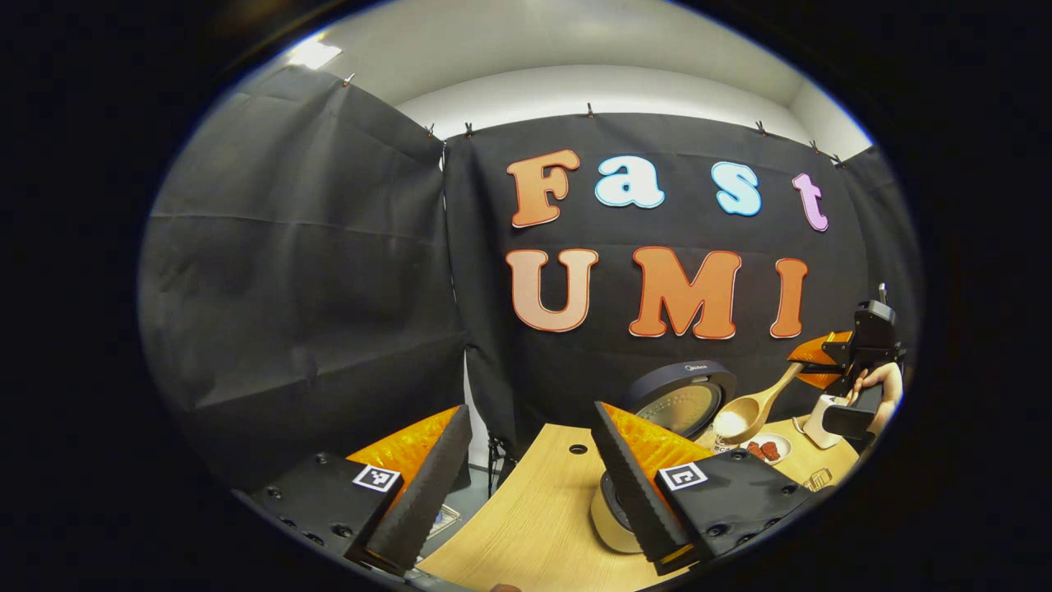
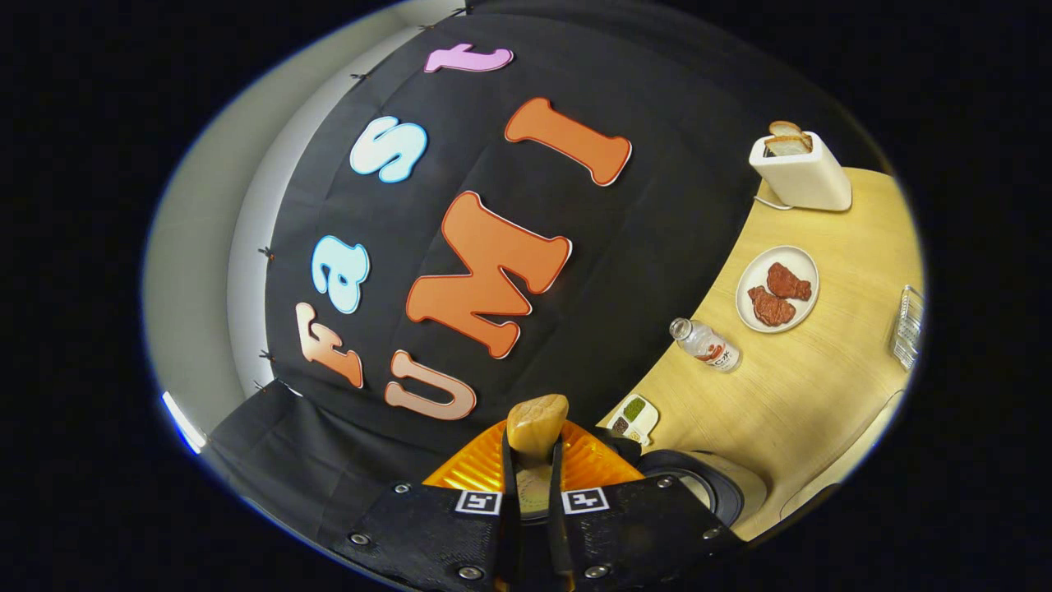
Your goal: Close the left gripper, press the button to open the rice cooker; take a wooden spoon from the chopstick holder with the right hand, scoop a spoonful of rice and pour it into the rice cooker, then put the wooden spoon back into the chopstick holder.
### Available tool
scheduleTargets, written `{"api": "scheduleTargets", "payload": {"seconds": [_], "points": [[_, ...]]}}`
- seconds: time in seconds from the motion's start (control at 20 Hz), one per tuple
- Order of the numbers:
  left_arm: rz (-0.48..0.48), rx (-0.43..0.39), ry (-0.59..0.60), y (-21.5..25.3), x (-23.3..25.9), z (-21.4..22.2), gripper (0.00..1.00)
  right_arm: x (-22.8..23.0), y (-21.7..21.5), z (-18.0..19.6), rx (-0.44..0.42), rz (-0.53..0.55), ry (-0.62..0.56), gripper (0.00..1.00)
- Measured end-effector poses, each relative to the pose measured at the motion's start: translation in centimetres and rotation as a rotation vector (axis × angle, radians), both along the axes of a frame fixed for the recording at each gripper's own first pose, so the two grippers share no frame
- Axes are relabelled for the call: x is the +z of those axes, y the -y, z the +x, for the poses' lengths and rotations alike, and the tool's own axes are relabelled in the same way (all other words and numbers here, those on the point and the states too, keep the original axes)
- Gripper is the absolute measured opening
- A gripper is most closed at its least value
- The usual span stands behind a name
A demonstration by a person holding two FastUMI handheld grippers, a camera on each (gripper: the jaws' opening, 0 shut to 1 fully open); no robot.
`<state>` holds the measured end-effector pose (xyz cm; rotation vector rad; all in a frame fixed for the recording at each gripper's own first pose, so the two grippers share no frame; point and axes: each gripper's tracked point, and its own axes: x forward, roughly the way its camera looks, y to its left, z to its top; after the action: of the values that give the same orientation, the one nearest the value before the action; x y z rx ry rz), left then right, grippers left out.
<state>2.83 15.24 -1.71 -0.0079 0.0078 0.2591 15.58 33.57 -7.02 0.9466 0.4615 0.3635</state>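
Observation:
In the left gripper view the rice cooker (image 1: 612, 516) stands on the wooden table with its round lid (image 1: 682, 401) raised. My left gripper (image 1: 530, 485) is open just in front of it, and its right finger hides part of the pot. Over the cooker's right side hangs a wooden spoon (image 1: 749, 415) with white rice in its bowl. My right gripper (image 1: 822, 355) holds its handle, with a hand (image 1: 879, 385) behind. In the right gripper view, that gripper (image 2: 532, 485) is shut on the spoon handle (image 2: 536, 426). The cooker's rim (image 2: 713, 487) shows below right.
A plate of red meat (image 2: 777, 288), a white toaster (image 2: 801, 173) with bread, a small bottle (image 2: 707, 344), a little sectioned dish (image 2: 634, 415) and a clear box (image 2: 906, 327) sit on the table (image 2: 822, 386). The plate (image 1: 768, 449) and toaster (image 1: 822, 419) lie right of the cooker.

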Motion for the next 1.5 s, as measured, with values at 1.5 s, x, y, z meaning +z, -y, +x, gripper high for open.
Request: {"api": "scheduleTargets", "payload": {"seconds": [1.5], "points": [[-0.006,-0.008,0.001,0.1,-0.3,0.5,0.99,1.8,-3.4,-1.2,0.129,-0.305,0.307,0.12]]}}
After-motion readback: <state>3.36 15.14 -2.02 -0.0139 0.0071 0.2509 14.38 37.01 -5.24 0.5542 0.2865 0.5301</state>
